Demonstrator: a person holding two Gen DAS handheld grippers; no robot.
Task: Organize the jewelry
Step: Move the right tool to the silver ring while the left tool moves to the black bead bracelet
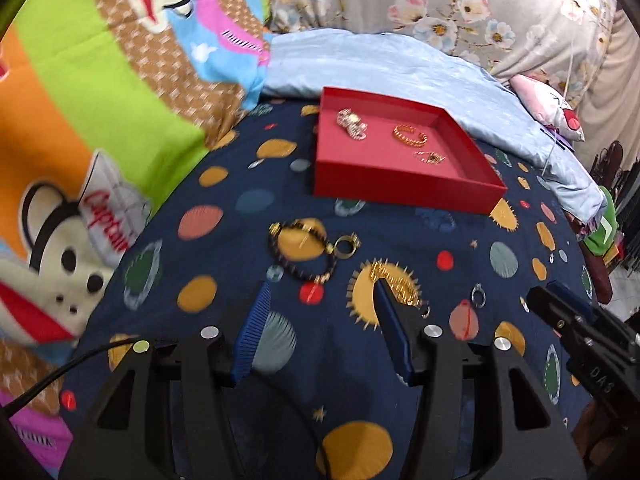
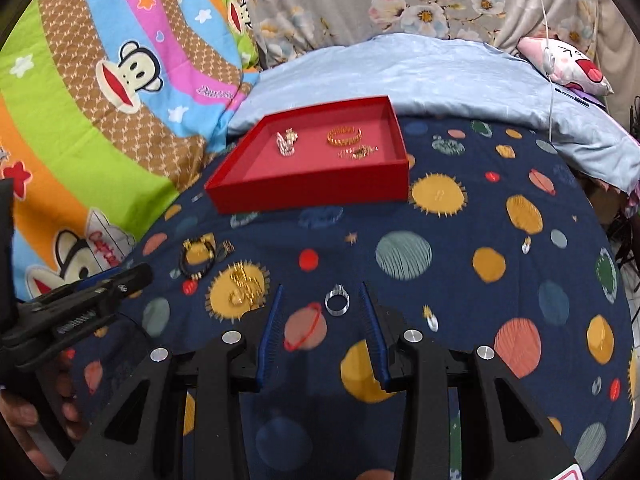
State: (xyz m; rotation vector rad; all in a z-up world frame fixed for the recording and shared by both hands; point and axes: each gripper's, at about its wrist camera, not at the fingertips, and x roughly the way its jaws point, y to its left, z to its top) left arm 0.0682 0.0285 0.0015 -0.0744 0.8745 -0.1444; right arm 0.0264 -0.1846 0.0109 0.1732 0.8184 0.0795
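Observation:
A red tray (image 1: 400,190) (image 2: 308,192) lies on the planet-print bedsheet and holds a silver piece (image 1: 352,123) (image 2: 288,142), a gold bangle (image 1: 410,135) (image 2: 344,136) and a small gold piece (image 1: 430,157) (image 2: 358,153). On the sheet lie a black bead bracelet (image 1: 302,250) (image 2: 196,258), a gold ring (image 1: 345,246), a gold chain (image 1: 396,280) (image 2: 244,286) and a silver ring (image 1: 478,295) (image 2: 337,301). My left gripper (image 1: 322,286) is open, its right finger beside the chain. My right gripper (image 2: 322,286) is open around the silver ring.
A light blue pillow (image 1: 400,64) (image 2: 420,76) lies behind the tray. A cartoon monkey blanket (image 1: 100,100) (image 2: 100,80) covers the left side. Small earrings (image 2: 432,320) lie on the sheet to the right. The bed's edge drops off at the right (image 1: 616,272).

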